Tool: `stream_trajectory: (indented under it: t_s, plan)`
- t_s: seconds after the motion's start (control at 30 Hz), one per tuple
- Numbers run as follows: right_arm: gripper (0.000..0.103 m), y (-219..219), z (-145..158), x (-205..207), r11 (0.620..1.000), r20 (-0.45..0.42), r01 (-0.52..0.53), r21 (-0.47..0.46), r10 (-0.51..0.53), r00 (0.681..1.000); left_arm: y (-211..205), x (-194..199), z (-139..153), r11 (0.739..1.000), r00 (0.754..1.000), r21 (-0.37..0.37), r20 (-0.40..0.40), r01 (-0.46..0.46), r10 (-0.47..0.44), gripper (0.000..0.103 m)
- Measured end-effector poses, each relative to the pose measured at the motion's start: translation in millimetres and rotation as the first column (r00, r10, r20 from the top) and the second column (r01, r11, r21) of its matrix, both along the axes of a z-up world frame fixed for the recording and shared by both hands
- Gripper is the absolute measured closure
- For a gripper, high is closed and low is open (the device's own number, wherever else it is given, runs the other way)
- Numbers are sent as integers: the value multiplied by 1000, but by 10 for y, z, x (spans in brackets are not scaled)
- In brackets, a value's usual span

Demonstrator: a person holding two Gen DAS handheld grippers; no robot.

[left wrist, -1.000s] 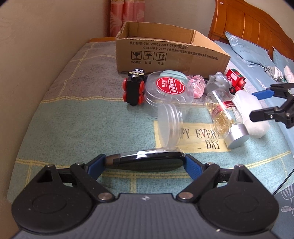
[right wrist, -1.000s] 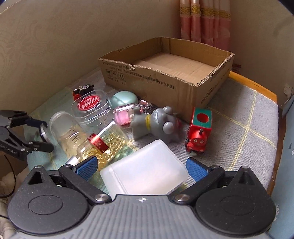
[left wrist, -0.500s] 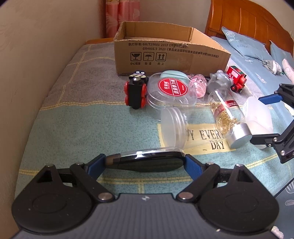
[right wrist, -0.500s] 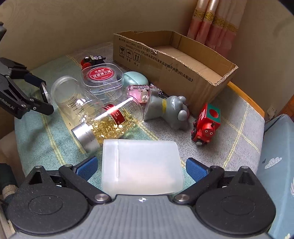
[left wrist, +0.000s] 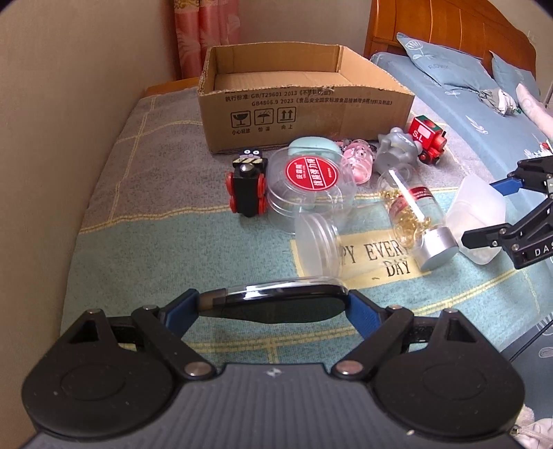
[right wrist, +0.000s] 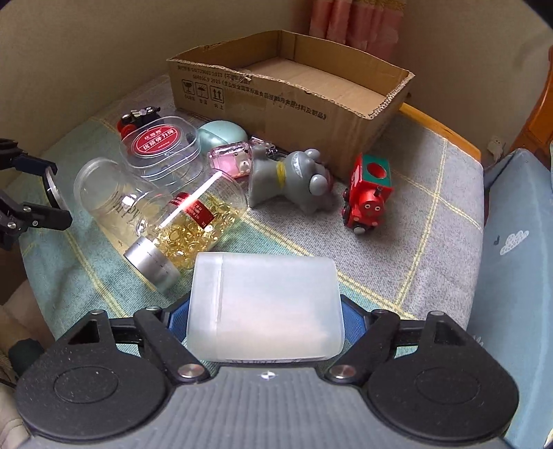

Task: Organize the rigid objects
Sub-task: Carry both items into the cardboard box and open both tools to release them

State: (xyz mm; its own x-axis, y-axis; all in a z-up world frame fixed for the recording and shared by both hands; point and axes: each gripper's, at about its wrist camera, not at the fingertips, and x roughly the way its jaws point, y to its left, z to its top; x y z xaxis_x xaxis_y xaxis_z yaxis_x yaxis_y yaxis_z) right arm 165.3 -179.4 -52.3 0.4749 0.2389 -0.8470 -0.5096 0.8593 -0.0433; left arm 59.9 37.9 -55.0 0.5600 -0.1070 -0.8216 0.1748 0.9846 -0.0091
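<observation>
Jaws of the right hand-held gripper (right wrist: 264, 311) have just been closing and now clamp the frosted plastic box (right wrist: 266, 304) low over the blanket (right wrist: 397, 241). Left hand-held gripper (left wrist: 276, 302) is clamped on a dark flat case (left wrist: 273, 304).

A patterned blanket (left wrist: 145, 214) in grey and teal, with printed lettering, covers the surface against a beige wall (left wrist: 69, 86). Pink curtains (left wrist: 207, 34) hang at the far end. To the right lies a blue bed (left wrist: 466, 96) with pillows (left wrist: 442, 65) and a wooden headboard (left wrist: 449, 24).
</observation>
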Motion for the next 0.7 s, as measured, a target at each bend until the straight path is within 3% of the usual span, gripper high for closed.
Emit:
stream_trajectory:
  t_s: [0.3, 0.53, 0.7]
  plan:
    - [17, -27, 372, 59, 1000, 73, 12, 21, -13, 997, -25, 281, 502, 999, 994, -8, 104, 31, -30, 14]
    - [17, 98, 733, 313, 999, 178, 2, 33, -8, 984, -137, 982, 867, 998, 979, 40, 197, 47, -54, 14]
    - [17, 191, 903, 592, 998, 216, 17, 53, -28, 976, -223, 1644, 898, 997, 985, 50, 161, 59, -66, 13]
